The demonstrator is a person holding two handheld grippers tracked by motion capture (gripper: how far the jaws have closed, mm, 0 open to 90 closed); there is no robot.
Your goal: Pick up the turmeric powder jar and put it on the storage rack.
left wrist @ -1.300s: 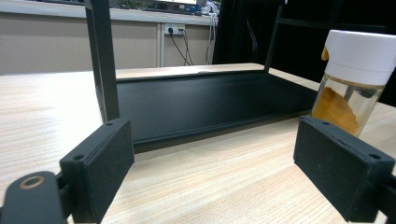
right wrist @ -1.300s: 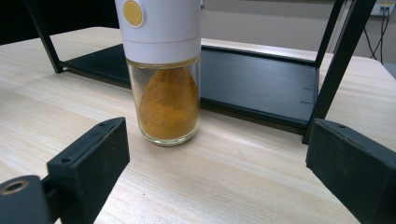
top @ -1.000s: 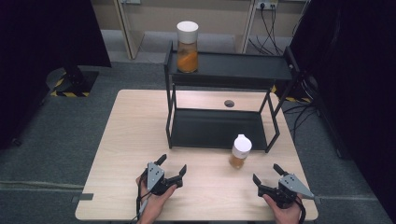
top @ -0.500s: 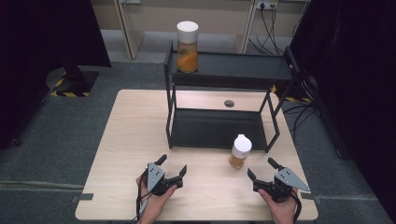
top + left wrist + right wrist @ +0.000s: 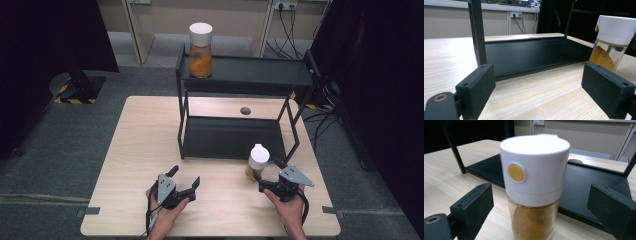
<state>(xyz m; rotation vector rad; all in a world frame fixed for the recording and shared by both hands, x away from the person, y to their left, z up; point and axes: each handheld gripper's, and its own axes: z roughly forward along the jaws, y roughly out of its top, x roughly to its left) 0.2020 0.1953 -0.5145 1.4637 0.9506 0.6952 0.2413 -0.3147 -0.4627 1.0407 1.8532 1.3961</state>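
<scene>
Left tool [image 5: 186, 181] first: I've got it low over the near edge of the tabletop [image 5: 135, 150], its jaws spread wide with nothing but bare wood between them. Looking along it, in the left gripper view, the two black pads [image 5: 477, 86] frame the lower tray of the black rack [image 5: 232, 137], and the jar shows off to the right, past the right-hand pad.

Middle of the scene now: that two-level rack stands at the far half of the tabletop, and up on its top shelf, at the left end, a tall jar [image 5: 200, 50] with a white cap and orange filling stands upright.

Over to the right: the small spice jar [image 5: 257, 162], white lid, ochre powder in the glass, stands upright on the tabletop just in front of the rack's near right leg. My right tool [image 5: 266, 175] is right up against it from the near side. In the right gripper view the jar [image 5: 535, 185] sits square between my pads [image 5: 474, 207], a round yellow button on its lid facing me. The jaws have just been closing a little, with the jar in the gap, yet clear space shows on both sides, so they stand apart and nothing is clamped.
</scene>
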